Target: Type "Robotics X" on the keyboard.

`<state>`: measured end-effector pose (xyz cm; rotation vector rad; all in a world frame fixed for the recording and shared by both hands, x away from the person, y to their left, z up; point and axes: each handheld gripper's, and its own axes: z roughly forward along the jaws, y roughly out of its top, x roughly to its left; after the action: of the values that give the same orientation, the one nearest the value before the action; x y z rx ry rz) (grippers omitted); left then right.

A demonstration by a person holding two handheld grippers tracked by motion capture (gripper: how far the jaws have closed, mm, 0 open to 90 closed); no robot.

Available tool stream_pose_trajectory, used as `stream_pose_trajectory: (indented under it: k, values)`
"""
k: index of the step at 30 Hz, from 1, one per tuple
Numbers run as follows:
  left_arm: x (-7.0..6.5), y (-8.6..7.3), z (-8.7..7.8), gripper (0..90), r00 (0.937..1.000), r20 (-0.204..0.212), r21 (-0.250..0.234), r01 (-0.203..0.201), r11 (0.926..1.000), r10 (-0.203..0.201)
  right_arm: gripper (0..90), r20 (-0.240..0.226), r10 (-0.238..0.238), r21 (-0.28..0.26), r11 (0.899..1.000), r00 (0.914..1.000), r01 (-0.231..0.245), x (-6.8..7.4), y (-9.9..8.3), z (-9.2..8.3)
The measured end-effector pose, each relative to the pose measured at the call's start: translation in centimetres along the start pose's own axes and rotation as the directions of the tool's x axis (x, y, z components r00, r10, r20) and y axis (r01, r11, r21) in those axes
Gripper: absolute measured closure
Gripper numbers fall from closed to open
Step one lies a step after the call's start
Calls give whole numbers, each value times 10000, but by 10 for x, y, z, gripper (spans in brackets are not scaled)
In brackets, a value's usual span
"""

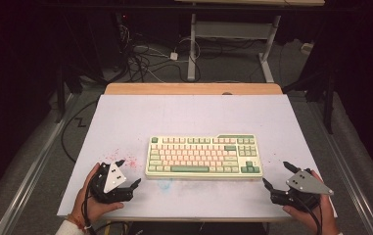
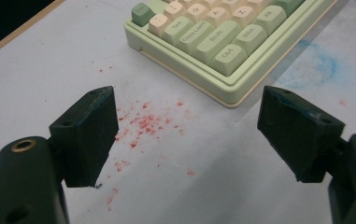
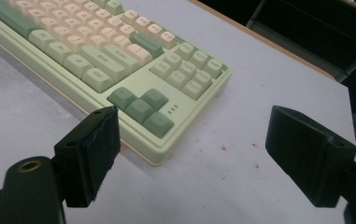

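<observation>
Both tools (image 1: 129,173) (image 1: 275,174) flanking keyboard (image 1: 203,156), apart.

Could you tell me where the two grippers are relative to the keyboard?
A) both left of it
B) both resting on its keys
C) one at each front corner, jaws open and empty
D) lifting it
C: the left gripper and right gripper flank the keyboard, which lies flat on the table, with their jaws apart and nothing between them.

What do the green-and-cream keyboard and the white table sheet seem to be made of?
Green-and-cream keyboard: probably moulded plastic, matte with a slight sheen, smooth rounded case edges and keycaps. White table sheet: looks like matte paper or thin board, since red and blue marks have stained it; unsure which.
</observation>
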<state>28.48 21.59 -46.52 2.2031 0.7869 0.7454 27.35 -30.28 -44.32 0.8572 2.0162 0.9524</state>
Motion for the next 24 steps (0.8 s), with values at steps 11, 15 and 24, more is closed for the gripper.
stream_pose_trajectory:
  k: [11, 15, 24]
  values:
    - [3, -4, -2, 182, 9999, 119, -77, 97, 9999, -96, 184, -13, -227, 201, 9995, 9997, 228, 4, 2, 3]
    - [2, -3, -2, 181, 9999, 128, -96, 5, 10000, -4, 185, -66, -202, 433, 9989, 9998, 205, 4, 0, 4]
    - [4, -2, -3, 181, 9995, 98, -184, 303, 9994, -301, 230, -586, -43, 412, 9991, 9983, 68, 2, 4, 3]
